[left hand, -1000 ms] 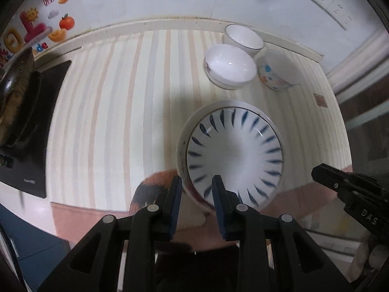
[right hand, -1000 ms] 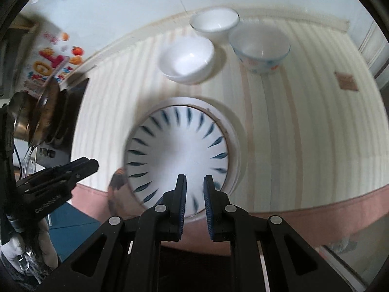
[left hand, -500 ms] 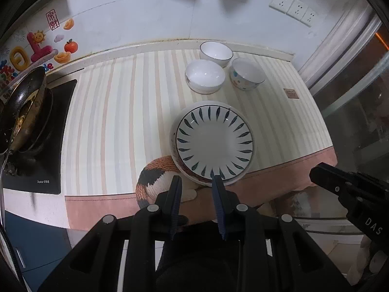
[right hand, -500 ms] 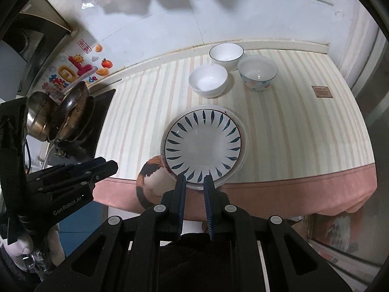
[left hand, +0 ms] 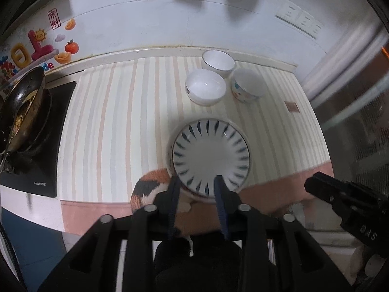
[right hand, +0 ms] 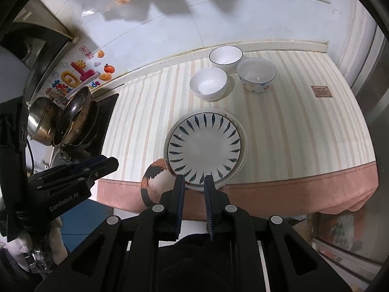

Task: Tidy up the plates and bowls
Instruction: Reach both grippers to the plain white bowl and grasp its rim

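Left wrist view: left tongs (left hand: 195, 186) sit w/ jaws apart, empty, tips straddling the near rim of the blue-leaf plate (left hand: 211, 157) but not pinching it as far as I can tell. Plate rests on top of at least one other plate (left hand: 169, 146) near the table (left hand: 116, 126) front edge; three bowls behind it: white bowl (left hand: 205, 90), rimmed bowl (left hand: 218, 60), patterned bowl (left hand: 247, 85), close together, maybe touching. Risk here: stack is right at the front edge, so a sloppy rim grab or a push fwd/back could slide it or tip the top plate off onto the floor. A calico cat (left hand: 149, 187) is just beside the stack's near-left side, below the edge; if it bumps up or gets clipped by the tongs, things go bad fast. Stove w/ a dirty pan (left hand: 23, 112) at far left, well apart. Right wrist view: right tongs (right hand: 193, 181) also parted, holding nothing, tips at the plate (right hand: 204, 146) near rim. Lower plate (right hand: 239, 163) peeks out right side, so the stack isn't centred, so lifting both by one rim may shear them apart. Bowls (right hand: 208, 86), (right hand: 225, 58), (right hand: 256, 74) are glossy & steep-walled: thin pinch on a wall could slip. Left tongs (right hand: 107, 166) hover off to the left in this view, near the cat (right hand: 155, 177), so crossing paths w/ the right is a collision worry.
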The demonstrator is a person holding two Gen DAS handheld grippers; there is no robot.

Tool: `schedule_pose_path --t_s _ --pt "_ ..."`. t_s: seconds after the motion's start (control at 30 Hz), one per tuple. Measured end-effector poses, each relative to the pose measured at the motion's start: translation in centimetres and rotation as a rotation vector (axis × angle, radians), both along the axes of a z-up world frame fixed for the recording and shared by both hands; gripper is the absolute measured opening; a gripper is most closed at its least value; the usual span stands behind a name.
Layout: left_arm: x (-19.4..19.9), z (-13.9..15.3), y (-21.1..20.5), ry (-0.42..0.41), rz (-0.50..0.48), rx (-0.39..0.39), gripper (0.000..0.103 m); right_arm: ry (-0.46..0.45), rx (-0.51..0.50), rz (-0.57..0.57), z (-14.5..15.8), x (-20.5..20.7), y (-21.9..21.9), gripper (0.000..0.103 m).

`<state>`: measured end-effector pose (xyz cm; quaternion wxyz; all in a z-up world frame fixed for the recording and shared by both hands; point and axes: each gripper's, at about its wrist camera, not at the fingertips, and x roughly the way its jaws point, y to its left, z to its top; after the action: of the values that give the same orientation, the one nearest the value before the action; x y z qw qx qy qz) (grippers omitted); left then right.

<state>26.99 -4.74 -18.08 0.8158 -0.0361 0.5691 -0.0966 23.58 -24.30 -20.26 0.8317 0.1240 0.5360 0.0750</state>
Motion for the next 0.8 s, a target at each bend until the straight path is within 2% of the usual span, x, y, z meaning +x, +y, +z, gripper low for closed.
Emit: schedule_pose_path --t_s 0.1,0.17,0.37,0.57,0.7,0.77,0.8 --pt "3.8 -1.3 -0.4 0.006 0.05 0.003 0.029 -0.004 0.017 0.003 -0.8 3.2 -1.2 0.043" --pt "6.7 -2.5 -0.5 0.025 0.088 -0.006 0.029 0.01 0.016 0.0 -1.6 5.7 -1.9 0.046" --pt "16.2 -7.7 -0.7 0.086 0.187 -0.018 0.029 0.055 0.033 -0.004 -6.3 16.2 -4.3 0.046" --pt "24.0 -14.8 -2.1 0.224 0.189 -0.052 0.029 0.141 0.076 -0.004 -13.0 26.4 -5.6 0.046" --pt "26.7 -18.2 -2.8 0.289 0.171 -0.093 0.029 0.195 0.069 0.006 -17.1 31.6 -5.5 0.046" --pt "27.3 -19.1 -3.1 0.293 0.165 -0.108 0.028 0.221 0.076 0.023 -19.0 33.7 -5.2 0.045" --pt "27.4 -19.3 -3.2 0.288 0.158 -0.117 0.027 0.23 0.076 0.033 -19.7 34.2 -5.0 0.037"
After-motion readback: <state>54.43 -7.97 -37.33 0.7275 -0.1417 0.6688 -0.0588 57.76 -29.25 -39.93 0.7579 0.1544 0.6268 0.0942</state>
